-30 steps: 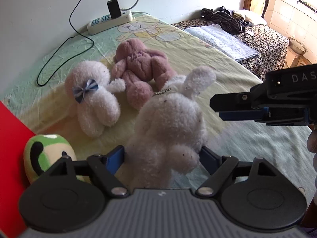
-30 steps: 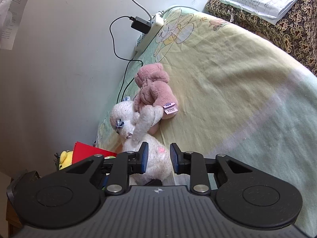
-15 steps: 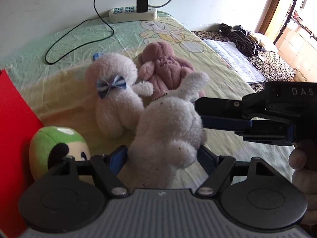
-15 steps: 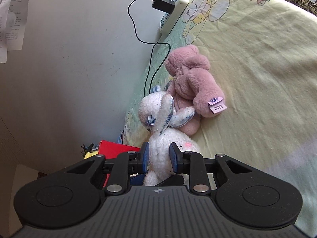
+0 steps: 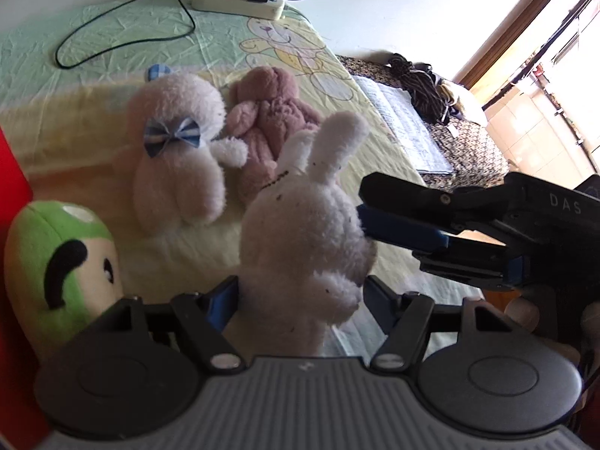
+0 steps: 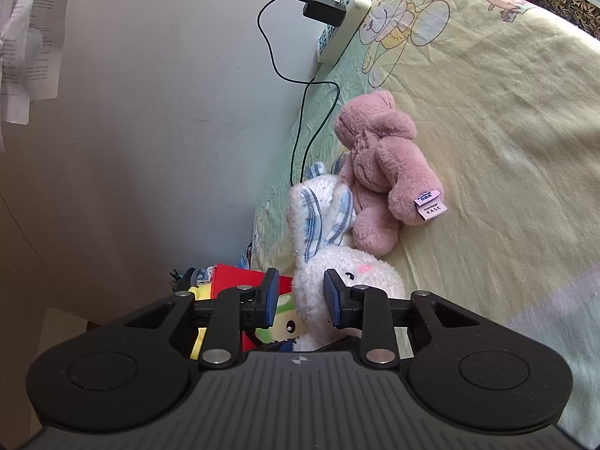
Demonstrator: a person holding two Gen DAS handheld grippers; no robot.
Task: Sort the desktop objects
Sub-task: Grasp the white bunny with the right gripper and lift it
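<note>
At the far left a green mushroom plush (image 5: 56,262) leans against a red box (image 5: 13,195); next to it the left gripper (image 5: 300,300) clamps the lower body of a white rabbit plush (image 5: 307,232), upright between its blue pads, ears pointing up and away. The right gripper (image 6: 300,296) comes in from the right, nipped onto one rabbit ear. Behind lie a bow-tied white plush (image 5: 176,150) and a pink bear (image 5: 270,120) on the yellow sheet (image 5: 375,187).

The right tool (image 5: 365,206), at three o'clock in the left wrist view, bears "DAS". The pink plush's tag (image 6: 430,205) reads "KASE".
</note>
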